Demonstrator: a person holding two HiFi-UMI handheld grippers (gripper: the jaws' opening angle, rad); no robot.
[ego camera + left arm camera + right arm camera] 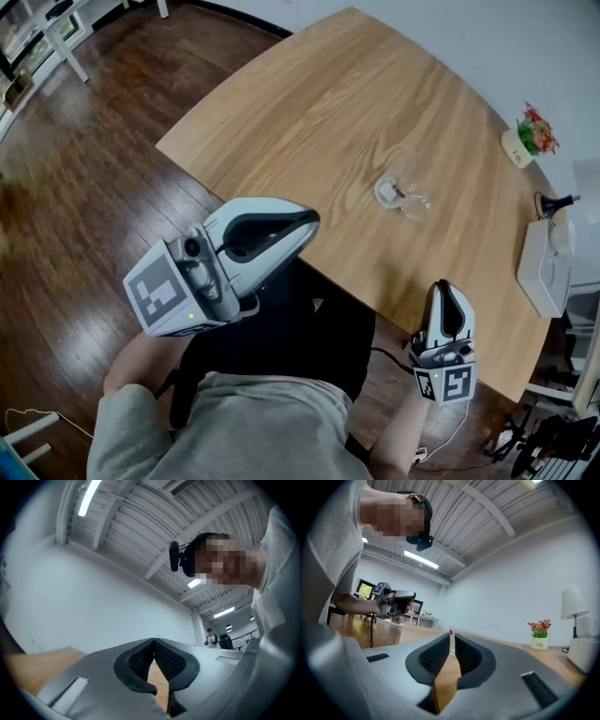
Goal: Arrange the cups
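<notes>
Two clear plastic cups [403, 195] lie close together on the round wooden table [319, 112], right of its middle; one seems tipped on its side. My left gripper [306, 225] is raised over the table's near edge, left of the cups and well apart from them, its jaws shut and empty [153, 642]. My right gripper [447, 288] hovers at the near edge below the cups, shut with nothing held [452, 638]. In the right gripper view a clear cup [451, 633] shows far off just past the pads, and the left gripper [396, 598] appears at the left in a hand.
A small pot of red flowers [527, 139] stands at the table's right edge, with a white box [545, 269] and a lamp [573, 605] nearer me. Dark wooden floor [75, 187] lies to the left. White shelving [47, 37] stands at the far left.
</notes>
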